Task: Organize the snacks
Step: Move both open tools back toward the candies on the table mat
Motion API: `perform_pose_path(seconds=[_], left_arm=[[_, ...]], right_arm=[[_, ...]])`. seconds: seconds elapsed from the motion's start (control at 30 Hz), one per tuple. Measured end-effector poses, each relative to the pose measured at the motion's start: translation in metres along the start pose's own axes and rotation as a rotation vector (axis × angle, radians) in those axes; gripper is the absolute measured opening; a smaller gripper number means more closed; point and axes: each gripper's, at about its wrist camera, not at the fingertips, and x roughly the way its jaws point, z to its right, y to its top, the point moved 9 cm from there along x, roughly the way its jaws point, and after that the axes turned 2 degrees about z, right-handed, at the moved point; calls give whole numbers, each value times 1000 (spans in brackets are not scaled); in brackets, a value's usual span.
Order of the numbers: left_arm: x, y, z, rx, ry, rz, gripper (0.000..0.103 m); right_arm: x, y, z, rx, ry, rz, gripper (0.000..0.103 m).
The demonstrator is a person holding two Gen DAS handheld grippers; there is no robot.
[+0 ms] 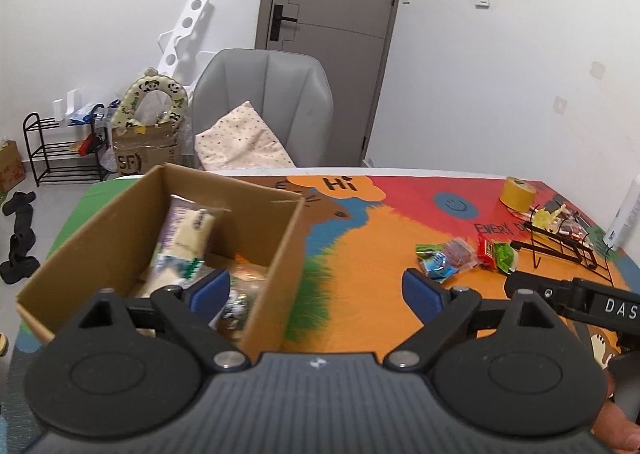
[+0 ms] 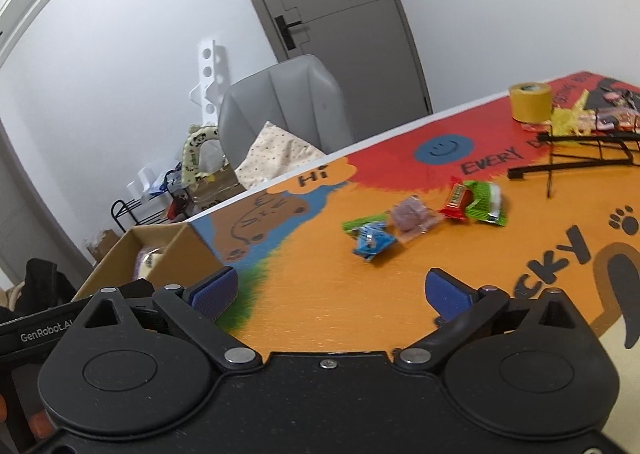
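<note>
A cardboard box [image 1: 280,254] stands on the left of the colourful mat, with several wrapped snacks [image 1: 186,234] inside. My left gripper [image 1: 316,290] is open and empty, its left pad over the box's near corner. Loose snacks lie in a row on the orange area: a blue packet [image 2: 372,240], a purple one [image 2: 412,216], a red one [image 2: 456,202] and a green one [image 2: 486,202]. My right gripper [image 2: 332,290] is wide open and empty, a short way in front of them. The same box [image 2: 176,254] shows at its left. The right gripper's body [image 1: 580,298] shows beside the left one.
A yellow tape roll [image 2: 530,102] and a black wire rack [image 2: 580,158] with more packets stand at the far right of the table. A grey chair [image 1: 264,106] with a cushion sits behind the table. A shoe rack [image 1: 60,150] and cartons are on the floor at left.
</note>
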Motion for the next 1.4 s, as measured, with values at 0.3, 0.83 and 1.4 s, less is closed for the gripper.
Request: perform_pose_path(seconds=[0.3,0.83,1.4], left_arm=[[20,4,31,27,-21,-15,92],[74,0,77,49,-55,-74,92],[136,0,117,44,-97,-121,92]], right_arm=[[3,4,38,17,-31,7,103],[26,11,97,85,-86,-26,94],[69,39,134,107,-134,-53,80]])
